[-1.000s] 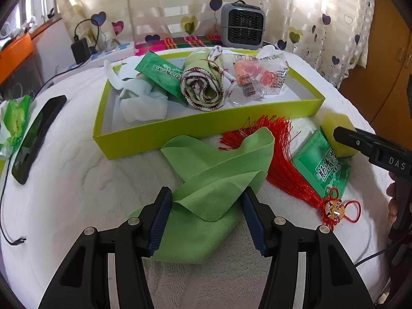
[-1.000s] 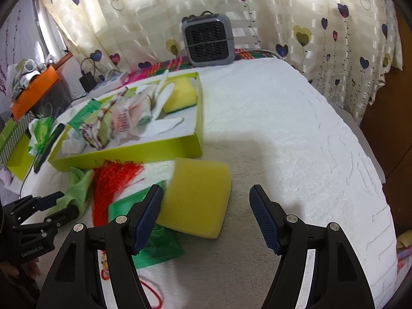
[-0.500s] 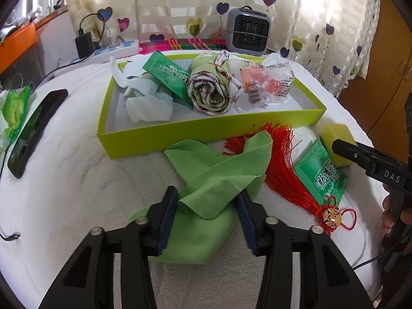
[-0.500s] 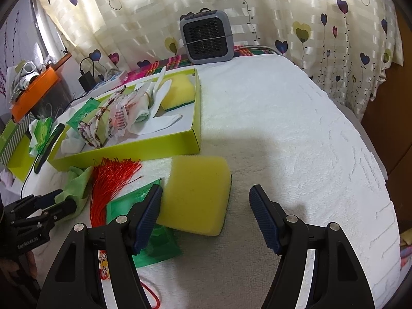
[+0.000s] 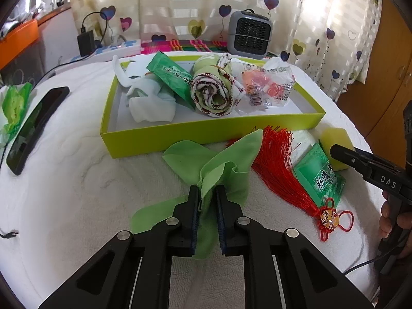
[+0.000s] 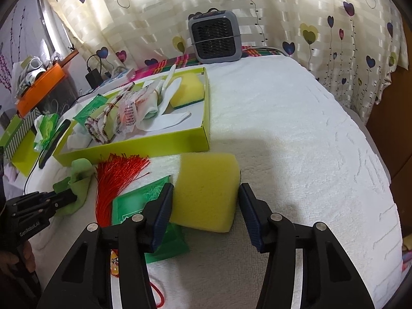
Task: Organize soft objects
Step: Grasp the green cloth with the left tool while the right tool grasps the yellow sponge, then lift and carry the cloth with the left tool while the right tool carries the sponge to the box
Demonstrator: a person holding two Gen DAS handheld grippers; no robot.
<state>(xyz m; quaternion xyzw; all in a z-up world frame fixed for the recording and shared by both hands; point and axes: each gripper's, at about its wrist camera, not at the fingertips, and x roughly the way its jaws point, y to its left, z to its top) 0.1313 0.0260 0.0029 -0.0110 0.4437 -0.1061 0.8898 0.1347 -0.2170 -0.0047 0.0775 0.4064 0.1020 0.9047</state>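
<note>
Left gripper [image 5: 207,195]: jaws just closed, pinching the green cloth [image 5: 221,164] between them.
Right gripper [image 6: 204,200]: jaws closing in around the yellow sponge [image 6: 206,188]; squeeze unclear.
Next: probably lift both into the box [image 5: 206,131] ahead.

A lime-green cloth [image 5: 226,164], red tassel [image 5: 278,170] and yellow sponge [image 6: 206,190] lie on white bedding [image 6: 296,134] near a yellow-green tray [image 5: 206,131], before heart-patterned cream curtains [image 6: 283,7].

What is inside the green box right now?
The box holds white gloves, a green packet, a rolled cloth, a plastic bag and a sponge. Anything beneath them is hidden.
</note>
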